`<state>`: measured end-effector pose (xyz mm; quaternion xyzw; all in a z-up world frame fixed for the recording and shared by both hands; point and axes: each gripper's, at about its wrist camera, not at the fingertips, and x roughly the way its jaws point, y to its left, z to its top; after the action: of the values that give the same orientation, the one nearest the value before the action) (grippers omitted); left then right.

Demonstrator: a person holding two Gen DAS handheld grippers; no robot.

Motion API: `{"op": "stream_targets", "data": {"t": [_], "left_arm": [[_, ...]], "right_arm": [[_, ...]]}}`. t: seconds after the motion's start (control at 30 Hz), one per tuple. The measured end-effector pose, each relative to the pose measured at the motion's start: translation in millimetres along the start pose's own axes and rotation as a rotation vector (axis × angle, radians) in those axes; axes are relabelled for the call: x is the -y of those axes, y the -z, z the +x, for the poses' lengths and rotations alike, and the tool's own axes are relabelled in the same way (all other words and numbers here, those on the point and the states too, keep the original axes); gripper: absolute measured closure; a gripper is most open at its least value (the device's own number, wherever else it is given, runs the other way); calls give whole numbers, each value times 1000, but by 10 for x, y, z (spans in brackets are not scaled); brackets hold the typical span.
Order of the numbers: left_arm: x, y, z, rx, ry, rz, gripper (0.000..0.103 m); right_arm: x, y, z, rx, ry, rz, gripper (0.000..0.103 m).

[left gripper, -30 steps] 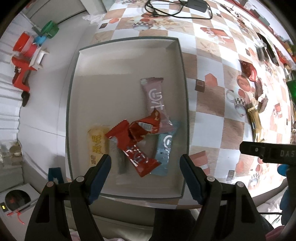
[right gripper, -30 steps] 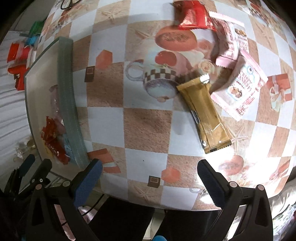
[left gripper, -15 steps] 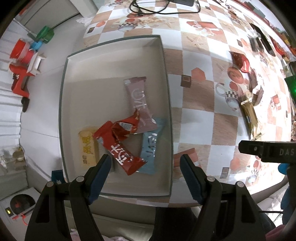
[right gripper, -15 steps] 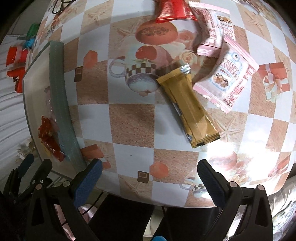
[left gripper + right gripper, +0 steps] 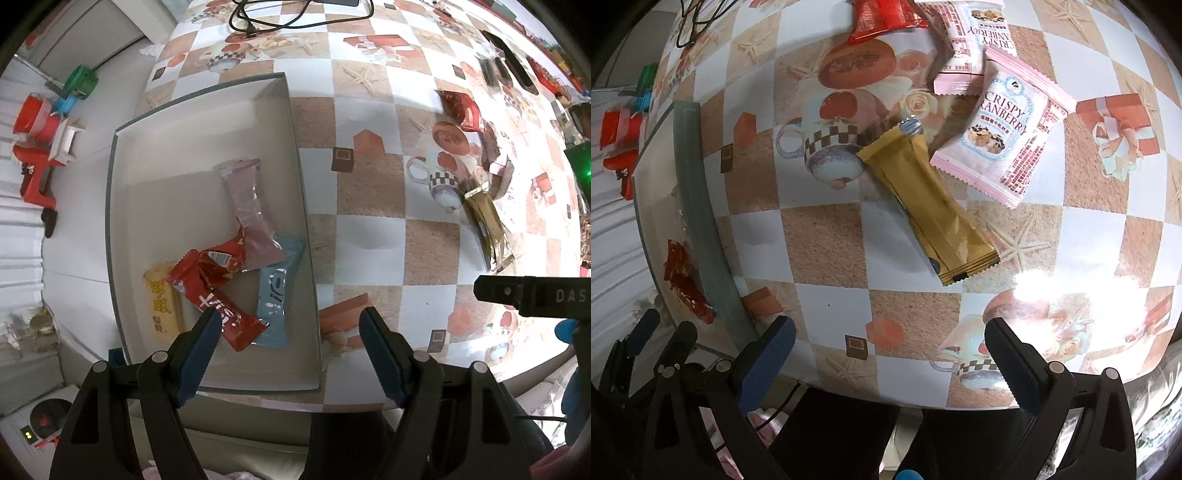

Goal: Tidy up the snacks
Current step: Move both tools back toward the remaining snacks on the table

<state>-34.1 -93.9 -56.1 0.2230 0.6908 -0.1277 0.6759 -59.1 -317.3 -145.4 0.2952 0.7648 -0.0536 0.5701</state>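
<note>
Beside the tray (image 5: 110, 229), on its right in my left wrist view, the checkered tablecloth (image 5: 369, 236) carries the loose snacks. I take the tray as my landmark. Inside it, toward its near end, I see a pink wrapper (image 5: 251, 206) with its long axis running along the tray's length, a light blue wrapper (image 5: 275, 295) roughly parallel to it and nearer me, two red wrappers (image 5: 218, 291) lying diagonally across them, and a yellow wrapper (image 5: 162, 302) against the tray's left side. The yellow one bears red characters that I cannot read.

My left gripper (image 5: 288, 328) hangs over the tray's near right corner, jaws spread wide with nothing between them.

Well to the right of the tray in my right wrist view lies a gold bar wrapper (image 5: 931, 206), long axis diagonal, its crimped silver end pointing up and toward the tray, its other end pointing down and away. Touching its far end is a pink packet (image 5: 1004, 136) printed "CRISPY CRANBERRY". A second pink packet (image 5: 967, 40) with the same kind of print sits beyond it, next to a red packet (image 5: 882, 18) at the top edge.

My right gripper (image 5: 890, 339) hovers above bare cloth nearer me than the gold bar, jaws wide apart and empty.
</note>
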Motion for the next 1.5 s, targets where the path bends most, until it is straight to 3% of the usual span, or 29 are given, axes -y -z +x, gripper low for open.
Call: {"op": "stream_targets", "data": {"t": [0.27, 0.77, 1.13, 1.5], "left_arm": [[48, -10, 17, -7, -8, 14, 23], [393, -72, 60, -18, -26, 102, 23], [516, -118, 106, -41, -29, 107, 23], [981, -462, 172, -40, -4, 213, 23]], "right_arm": [[8, 30, 32, 1, -12, 10, 0], [422, 77, 40, 17, -41, 127, 0], [562, 79, 55, 12, -49, 152, 0], [1013, 223, 103, 37, -28, 253, 0]]}}
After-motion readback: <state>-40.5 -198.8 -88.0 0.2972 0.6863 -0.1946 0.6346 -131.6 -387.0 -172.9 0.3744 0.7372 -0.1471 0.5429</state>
